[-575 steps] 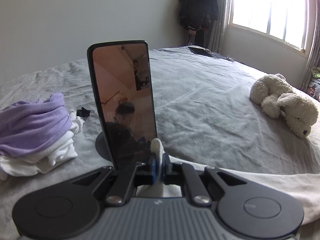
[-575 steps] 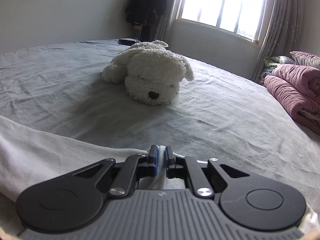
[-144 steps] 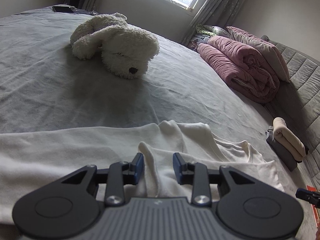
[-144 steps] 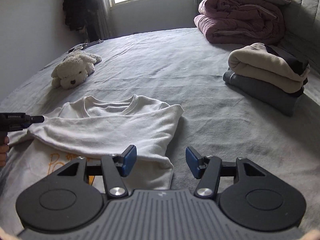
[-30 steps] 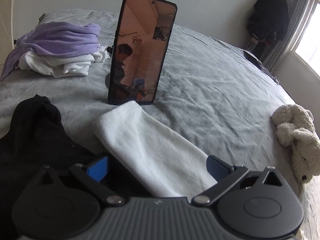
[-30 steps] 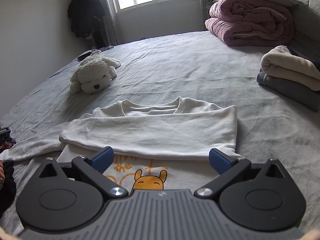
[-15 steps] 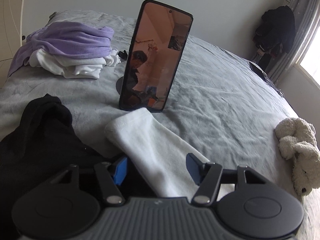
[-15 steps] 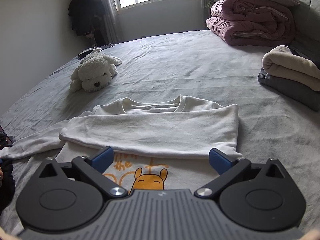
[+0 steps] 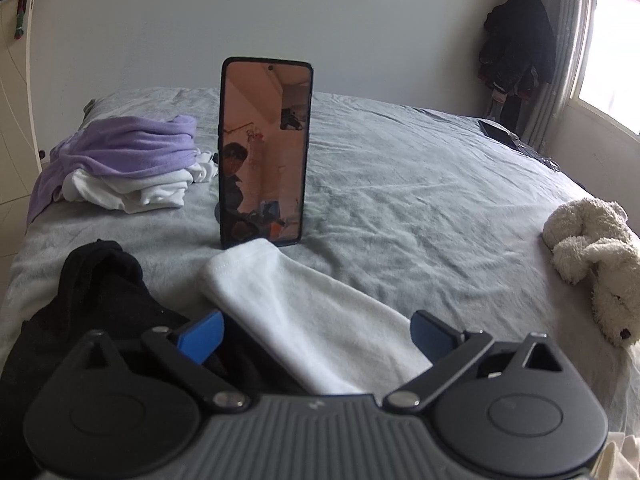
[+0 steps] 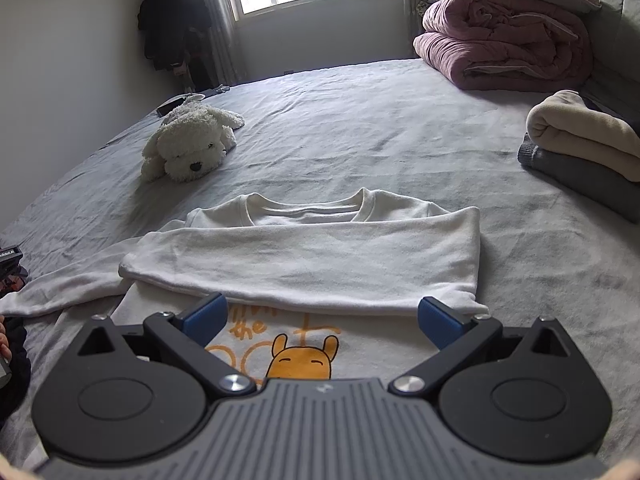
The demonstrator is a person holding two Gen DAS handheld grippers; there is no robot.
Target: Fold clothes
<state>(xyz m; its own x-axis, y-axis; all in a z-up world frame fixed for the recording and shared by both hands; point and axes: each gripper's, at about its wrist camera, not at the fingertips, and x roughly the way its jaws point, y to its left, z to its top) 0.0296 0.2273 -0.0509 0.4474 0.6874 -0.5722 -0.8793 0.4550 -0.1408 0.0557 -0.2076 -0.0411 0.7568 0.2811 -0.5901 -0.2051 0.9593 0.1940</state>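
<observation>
Presently, the scene is set down as follows.

Sweatshirt: a white sweatshirt (image 10: 304, 256) is laid flat on the grey bed (image 10: 380, 128), neckline away from the right wrist camera, printed front up.
Folded sleeve: one sleeve (image 10: 320, 264) is seen laid crosswise over the chest, above the orange print (image 10: 300, 356).
Spread sleeve: the other sleeve (image 9: 304, 312) is stretched out to the garment's left side; its cuff end is seen just in front of the propped phone (image 9: 264, 152).
Long axis: the spread sleeve is seen running away from the left gripper (image 9: 316, 328), slanting from near right to far left, cuff farthest.
Bearing from the jaws: the sleeve passes between the left jaws, its left edge near the left finger; whether it is touched cannot be told.
Nearer gripper: the left gripper is judged the nearer to this sleeve; the right gripper (image 10: 320, 316) is held over the lower front of the garment.
Jaws: both pairs are spread wide and nothing is gripped.
Stage: a half-folded garment is indicated, one sleeve in, one out; a grasp of the spread sleeve by the left is judged likeliest.
Surroundings: a black garment (image 9: 96, 304) lies left of the sleeve, a purple-and-white heap (image 9: 128, 164) beyond, a stack of folded clothes (image 10: 584, 148) and a plush dog (image 10: 192, 140) well apart.
</observation>
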